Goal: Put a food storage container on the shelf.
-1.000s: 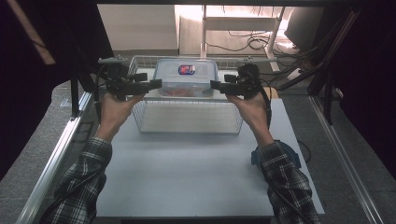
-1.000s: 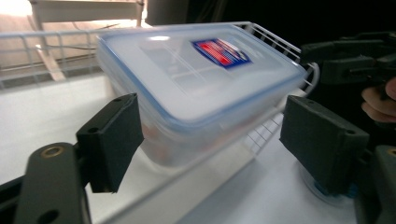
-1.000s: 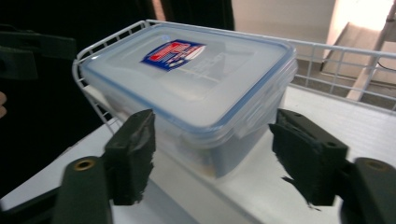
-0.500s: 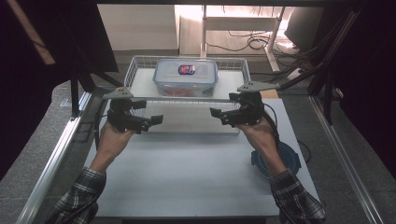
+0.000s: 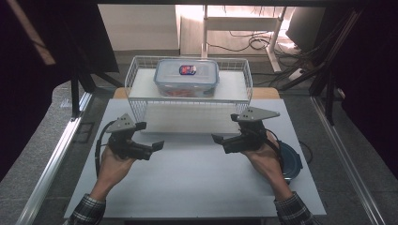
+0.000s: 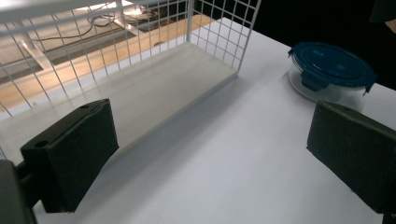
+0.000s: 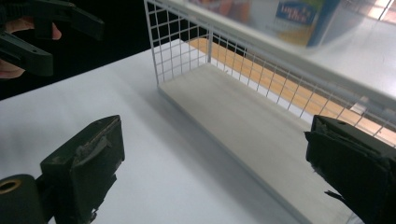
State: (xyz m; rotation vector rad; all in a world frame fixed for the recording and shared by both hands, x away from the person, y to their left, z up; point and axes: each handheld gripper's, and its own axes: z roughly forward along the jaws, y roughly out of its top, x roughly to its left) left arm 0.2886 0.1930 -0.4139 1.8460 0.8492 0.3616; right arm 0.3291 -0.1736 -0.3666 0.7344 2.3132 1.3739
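Now we hold the left gripper [image 5: 157, 146] and right gripper [image 5: 217, 139] wide and empty over the tabletop [image 5: 197, 187]; the food box [image 5: 186, 77] sits on the wire rack [image 5: 141, 108], apparently placed already.

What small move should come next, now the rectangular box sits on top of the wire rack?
Probably swing the right tool toward the round blue-lidded container beside that hand. The rectangular box rests on the wire rack; the jaws of this tool and the left tool have just been opening, with nothing between them, so both are free.
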